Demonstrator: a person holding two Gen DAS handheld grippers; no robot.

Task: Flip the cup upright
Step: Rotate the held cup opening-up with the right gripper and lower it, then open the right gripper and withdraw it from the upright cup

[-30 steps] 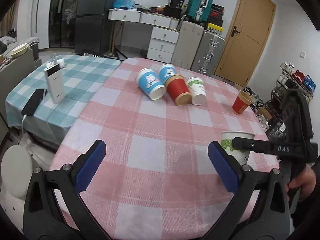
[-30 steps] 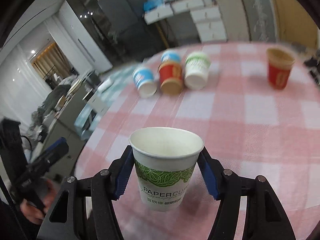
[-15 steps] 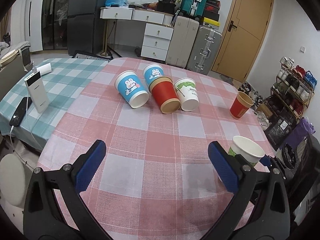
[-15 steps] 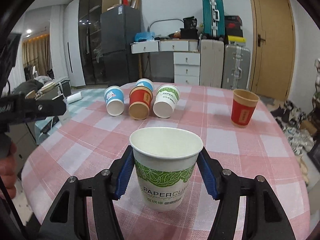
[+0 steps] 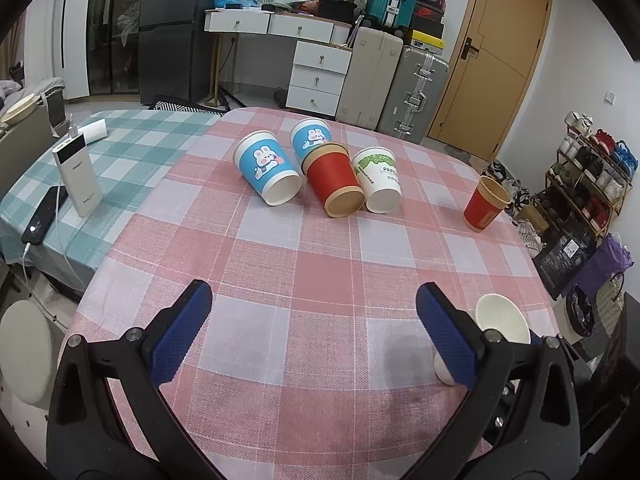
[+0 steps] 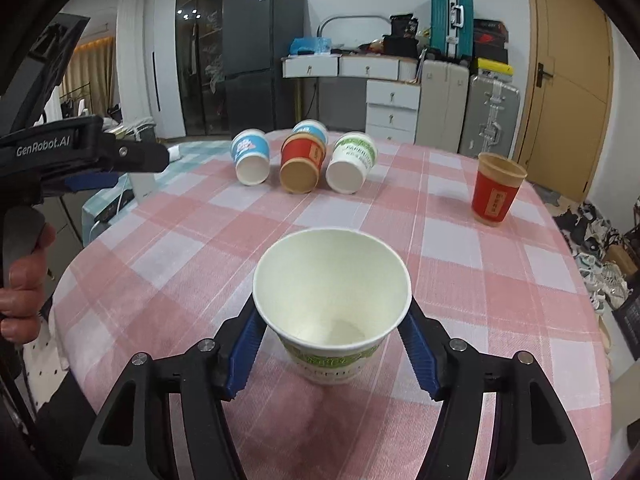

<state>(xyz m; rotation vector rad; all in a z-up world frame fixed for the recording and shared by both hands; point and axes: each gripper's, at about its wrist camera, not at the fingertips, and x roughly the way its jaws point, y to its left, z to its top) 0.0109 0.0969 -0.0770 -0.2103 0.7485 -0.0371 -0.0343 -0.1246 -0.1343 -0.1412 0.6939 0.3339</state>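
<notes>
Left wrist view. Paper cups: six. Four lie on their sides in a cluster at the far middle of the desk [image 5: 320, 264], which wears a pink checked cloth: two blue rabbit cups [image 5: 267, 170], [image 5: 311, 139], one red cup [image 5: 335, 184], one white cup with green leaf print [image 5: 378, 184]. One red cup stands upright [image 5: 486, 204] near the right edge. The sixth, the white cup [image 5: 502, 322], stands mouth up at the near right, partly hidden behind a blue pad. Left gripper [image 5: 308, 334]: one, jaws spread wide, holding nothing.

Right wrist view. The same six cups. The white cup [image 6: 332, 304] sits upright on the desk between the blue pads of the right gripper [image 6: 332, 344]: plain white inside, green leaf band and lettering outside. Whether the pads press its wall or have just let go, I cannot tell.
</notes>
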